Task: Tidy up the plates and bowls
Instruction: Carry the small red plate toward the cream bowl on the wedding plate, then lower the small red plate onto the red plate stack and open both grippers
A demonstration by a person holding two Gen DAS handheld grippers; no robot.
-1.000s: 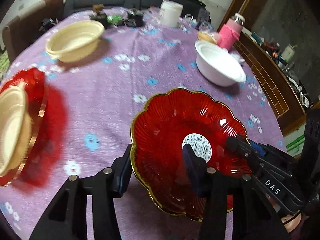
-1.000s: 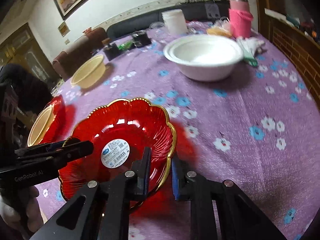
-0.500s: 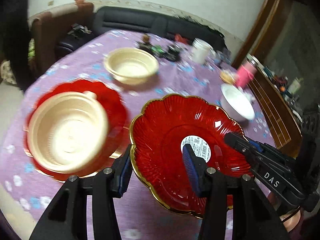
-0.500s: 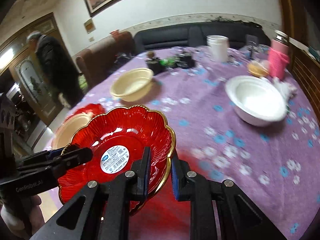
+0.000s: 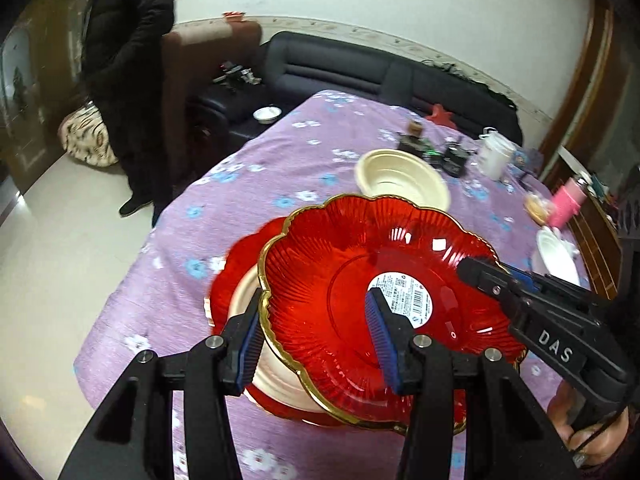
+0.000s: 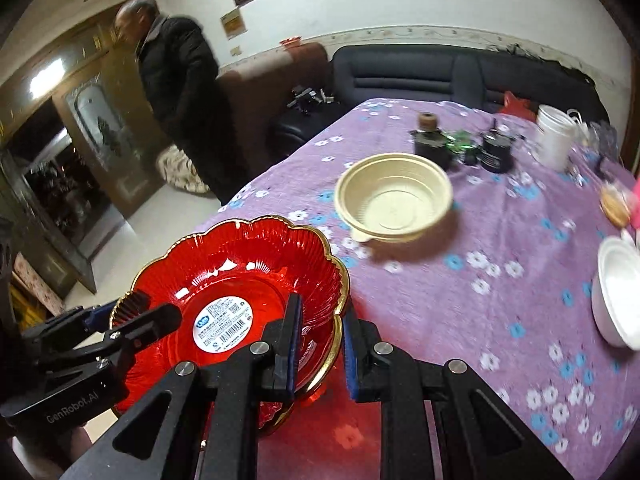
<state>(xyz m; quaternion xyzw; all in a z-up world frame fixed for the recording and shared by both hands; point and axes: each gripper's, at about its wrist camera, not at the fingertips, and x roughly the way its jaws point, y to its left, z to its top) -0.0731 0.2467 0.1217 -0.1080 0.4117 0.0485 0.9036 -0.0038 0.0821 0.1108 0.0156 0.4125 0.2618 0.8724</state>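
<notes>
A red scalloped glass plate (image 5: 340, 292) with a gold rim and a white label is held in the air by both grippers. My left gripper (image 5: 316, 340) is shut on its near-left rim. My right gripper (image 6: 318, 344) is shut on its right rim (image 6: 336, 320); it also shows in the left wrist view (image 5: 480, 276). Below it lies a second red plate (image 5: 224, 284) with a cream bowl (image 5: 276, 380) in it, mostly hidden. Another cream bowl (image 6: 394, 200) stands on the purple tablecloth (image 6: 500, 248). A white bowl (image 6: 618, 292) is at the right edge.
A white cup (image 6: 554, 142), dark jars (image 6: 430, 140), a pink bottle (image 5: 568, 202) and a snack stand at the table's far side. A man in a dark coat (image 6: 180, 92) stands at the left by a sofa (image 6: 440, 76). The table's left edge (image 5: 132, 280) drops to the floor.
Both grippers carried the red plate left and up, over the second red plate with the cream bowl. The view swung toward the room's left side.
</notes>
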